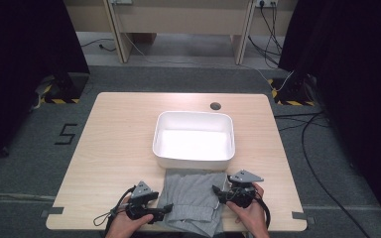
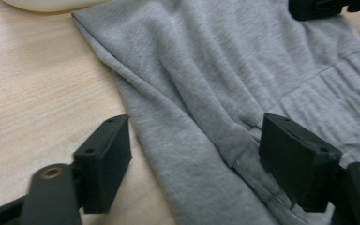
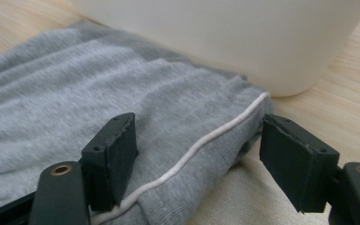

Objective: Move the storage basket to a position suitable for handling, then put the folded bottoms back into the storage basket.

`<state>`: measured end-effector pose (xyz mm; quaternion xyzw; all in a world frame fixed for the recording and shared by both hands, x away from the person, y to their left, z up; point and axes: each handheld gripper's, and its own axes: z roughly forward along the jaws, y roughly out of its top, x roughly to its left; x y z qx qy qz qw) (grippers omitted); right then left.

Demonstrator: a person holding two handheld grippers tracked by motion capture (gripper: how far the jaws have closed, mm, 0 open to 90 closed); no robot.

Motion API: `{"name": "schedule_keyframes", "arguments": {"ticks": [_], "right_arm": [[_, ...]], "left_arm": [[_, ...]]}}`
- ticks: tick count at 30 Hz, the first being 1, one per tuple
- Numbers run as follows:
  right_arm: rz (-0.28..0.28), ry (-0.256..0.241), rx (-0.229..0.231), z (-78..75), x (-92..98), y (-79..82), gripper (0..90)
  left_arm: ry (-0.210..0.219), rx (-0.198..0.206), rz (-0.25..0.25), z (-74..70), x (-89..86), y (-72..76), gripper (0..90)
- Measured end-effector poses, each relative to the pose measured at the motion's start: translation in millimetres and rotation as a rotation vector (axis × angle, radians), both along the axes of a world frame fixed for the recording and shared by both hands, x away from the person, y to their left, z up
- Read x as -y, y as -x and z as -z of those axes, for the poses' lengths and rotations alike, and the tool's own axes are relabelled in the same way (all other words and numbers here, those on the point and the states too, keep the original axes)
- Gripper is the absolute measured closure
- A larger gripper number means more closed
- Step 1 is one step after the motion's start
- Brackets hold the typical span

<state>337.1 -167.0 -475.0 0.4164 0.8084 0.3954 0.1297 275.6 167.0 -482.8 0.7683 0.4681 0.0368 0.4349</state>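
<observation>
Step in hand looks like the pre-grasp: both claws set at the grey garment, nothing pinched yet. Garment lies folded flat at the tabletop's near edge, middle, its far end touching the white tub.

Left claw: released, jaws straddling the garment's left folded edge. Right claw: released too, jaws either side of the right edge, where a white cord runs along the hem.

Next move, my read: close both on the edges at matching height, lift evenly so the fold holds, then carry forward to the tub, probably.

Readable writing: just a "5" marked on the floor left of the tabletop. No brand or label on garment or tub.
</observation>
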Motion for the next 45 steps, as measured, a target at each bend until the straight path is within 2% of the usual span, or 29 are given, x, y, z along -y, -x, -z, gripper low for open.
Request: {"name": "schedule_keyframes", "arguments": {"ticks": [3, 6, 11, 15, 18, 21, 25, 26, 33, 39, 42, 45], "right_arm": [[0.006, -0.020, 0.006, -3.2, 1.6, 0.3, 26.1], [-0.006, -0.031, 0.026, -8.5, 3.6, -0.8, 25.3], [0.000, -0.044, 0.023, -12.9, 4.2, -0.7, 24.7], [-0.006, -0.042, 0.027, -14.4, 2.7, -1.5, 24.8], [-0.012, -0.038, 0.028, -16.1, -0.1, -0.7, 24.9], [-0.020, -0.030, 0.029, -16.1, -2.5, -0.8, 25.1], [-0.030, -0.022, 0.027, -14.2, -4.4, -1.7, 25.1], [-0.030, -0.018, 0.027, -14.0, -4.4, -1.9, 25.1], [-0.028, -0.010, 0.026, -13.1, -6.2, -6.2, 24.6], [-0.025, -0.014, 0.026, -14.7, -4.8, -9.7, 24.5], [-0.019, -0.016, 0.021, -14.1, -4.8, -10.9, 24.5], [-0.014, -0.017, 0.021, -13.6, -4.7, -11.5, 24.9]], "left_arm": [[0.042, -0.017, -0.011, -4.1, -3.2, 5.5, 14.5], [0.058, -0.004, -0.012, -7.3, -3.8, 11.5, 14.6], [0.063, 0.002, -0.007, -10.4, -2.0, 19.7, 14.6], [0.059, 0.041, 0.013, -15.5, 0.9, 29.6, 14.6], [0.043, 0.065, 0.024, -16.4, 3.4, 36.1, 14.6], [0.015, 0.046, 0.040, -8.8, 7.1, 37.7, 14.6], [-0.059, 0.051, 0.021, 0.2, 9.1, 33.5, 14.6], [-0.074, 0.039, 0.022, 3.9, 8.7, 31.5, 14.6], [-0.093, 0.057, 0.018, 6.9, 18.1, 28.8, 10.6], [-0.138, 0.096, 0.068, 7.8, 29.1, 27.8, 10.9], [-0.129, 0.109, 0.081, 7.6, 32.2, 26.7, 16.2], [-0.134, 0.121, 0.100, 6.9, 34.5, 26.3, 26.4]]}}
